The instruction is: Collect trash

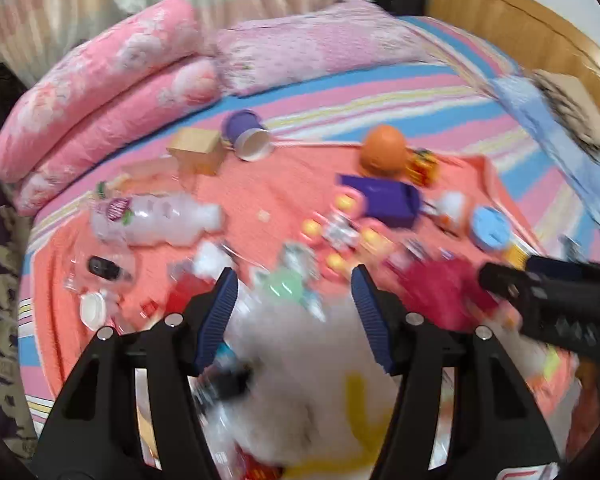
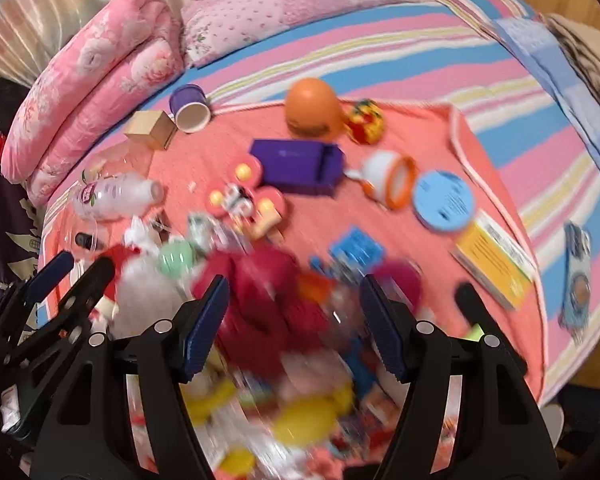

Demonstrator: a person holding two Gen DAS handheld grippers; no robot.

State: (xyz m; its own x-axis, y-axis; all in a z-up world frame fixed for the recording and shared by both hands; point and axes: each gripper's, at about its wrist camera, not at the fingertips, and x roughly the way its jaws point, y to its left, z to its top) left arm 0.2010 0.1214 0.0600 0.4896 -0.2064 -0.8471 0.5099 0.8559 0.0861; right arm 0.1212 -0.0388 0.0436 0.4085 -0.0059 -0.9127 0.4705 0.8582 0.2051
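Both the left gripper (image 1: 294, 300) and right gripper (image 2: 294, 308) hover, jaws spread (empty), over blurred litter on the salmon-pink cloth (image 2: 228, 148) near the bed's front edge.

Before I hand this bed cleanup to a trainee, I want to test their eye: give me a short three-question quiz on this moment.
1. True or false: the purple paper cup stands upright.
2. What lies directly beside the cup? A) small cardboard box B) round blue lid C) yellow box
3. Are the left gripper and right gripper open or shut?

Key:
1. False; it lies on its side.
2. A
3. Both are open, gripping nothing.
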